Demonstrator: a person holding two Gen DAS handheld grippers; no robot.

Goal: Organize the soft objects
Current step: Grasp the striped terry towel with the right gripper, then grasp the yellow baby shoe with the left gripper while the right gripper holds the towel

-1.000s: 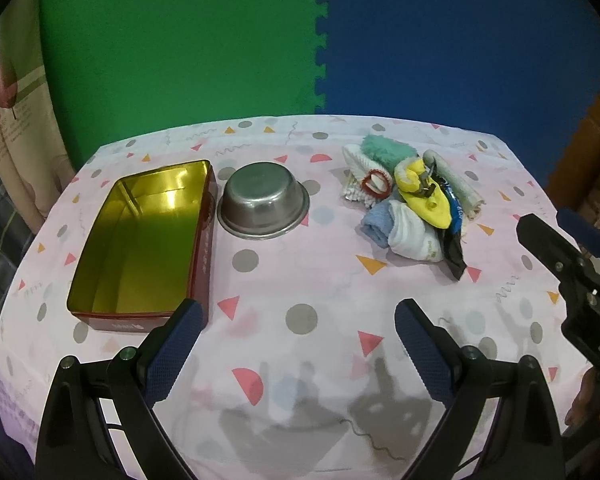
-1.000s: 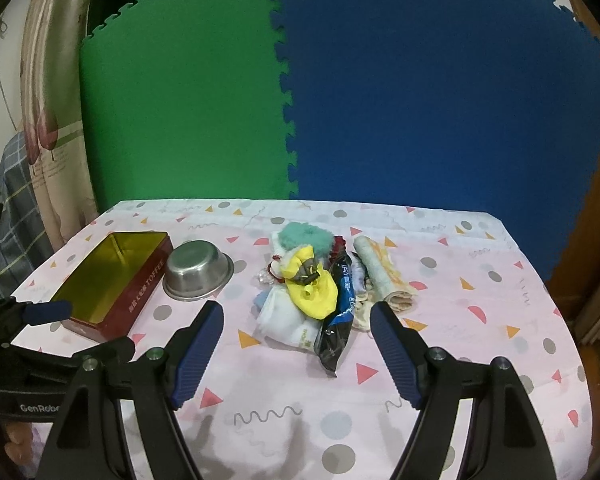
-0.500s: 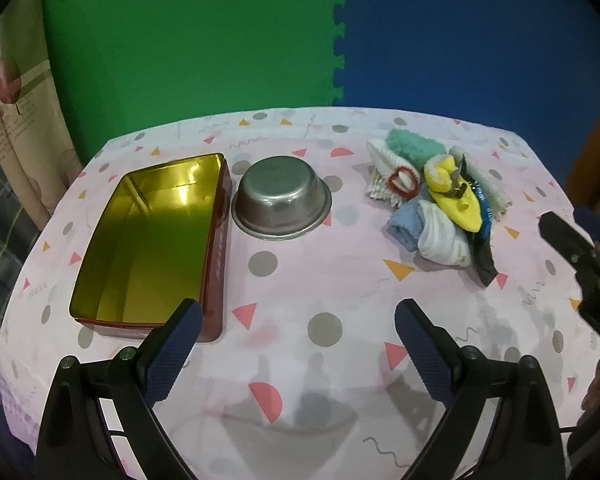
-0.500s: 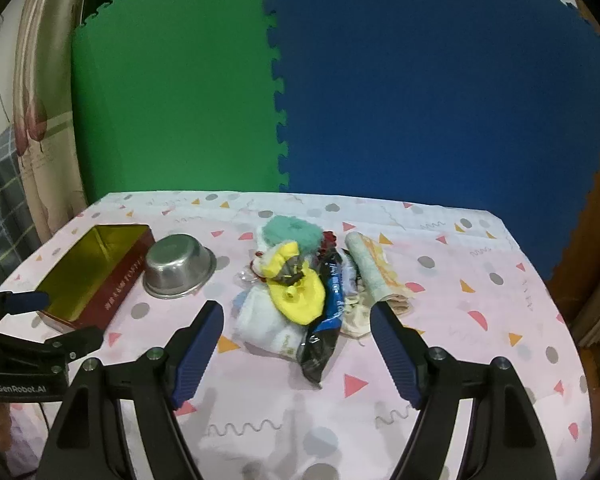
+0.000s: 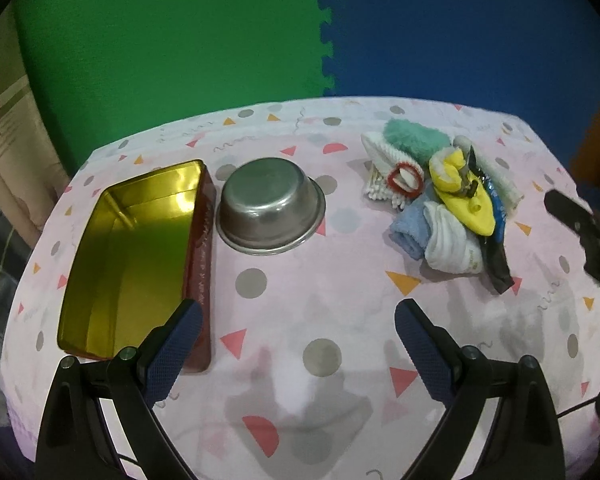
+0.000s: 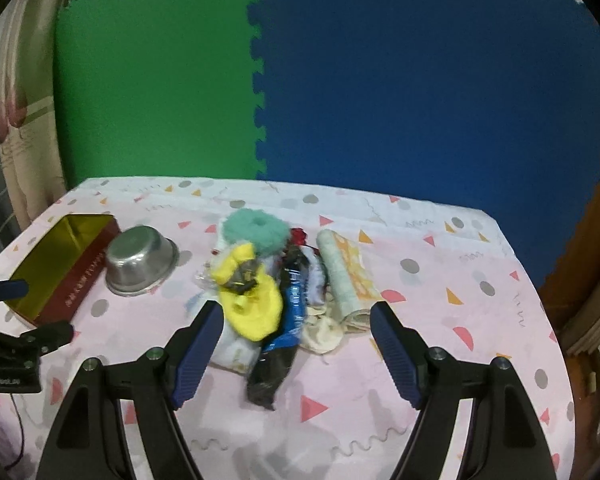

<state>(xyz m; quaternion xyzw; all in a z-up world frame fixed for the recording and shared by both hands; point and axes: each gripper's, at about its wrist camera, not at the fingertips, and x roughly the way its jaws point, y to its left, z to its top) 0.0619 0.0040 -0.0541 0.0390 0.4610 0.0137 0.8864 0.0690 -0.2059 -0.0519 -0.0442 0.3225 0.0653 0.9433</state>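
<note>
Right gripper (image 6: 296, 344) spread wide, nothing between the pads, aimed straight at the pile of soft objects (image 6: 284, 280), which lies just ahead of and between the fingertips on the patterned tablecloth (image 6: 460, 320). Topmost there: a yellow sock (image 6: 256, 304), long axis running roughly away from the jaws, with a dark clip-like thing (image 6: 242, 276) on it, hard to identify. Beside it, a blue-and-black wrapper (image 6: 288, 320) pointing toward the camera, a rolled cloth (image 6: 346, 280) on the right, a teal fluffy scrunchie (image 6: 256, 228) at the far end.

Left gripper (image 5: 298, 344) likewise open wide and empty, hanging over bare cloth near the gold tin (image 5: 132, 248), well apart from the pile (image 5: 440, 196); upturned steel bowl (image 5: 270, 208) just beside the tin. Clearly the right side nearer the socks, probably the one to grasp.

Buried under the sock: white and pale blue pieces (image 5: 432, 232), edges hard to separate. Near edge of the pile partly blurred in the right wrist view.
</note>
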